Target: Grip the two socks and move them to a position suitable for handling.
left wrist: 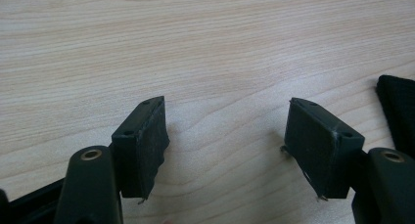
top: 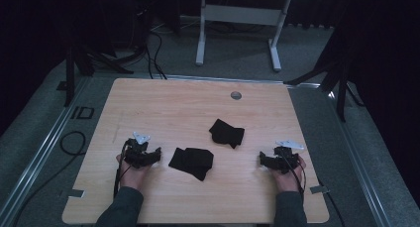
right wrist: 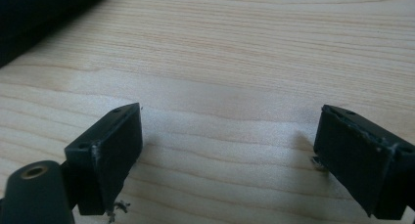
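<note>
Two black pieces of cloth lie on the wooden table (top: 163,105). One black cloth (top: 191,161) sits near the middle front, and its edge (left wrist: 399,111) shows at the right of the left gripper view. The other black cloth (top: 227,132) lies farther back and to the right. My left gripper (top: 157,153) rests on the table just left of the nearer cloth, open, jaws wide apart with bare wood between them (left wrist: 227,145). My right gripper (top: 261,159) rests at the right front, open and empty (right wrist: 227,160). A dark cloth corner (right wrist: 34,13) shows at the top left of the right gripper view.
A round grey cable grommet (top: 236,95) sits in the table near its far edge. Beyond the table stand a white desk frame (top: 237,19) and black stands with cables on a grey carpet.
</note>
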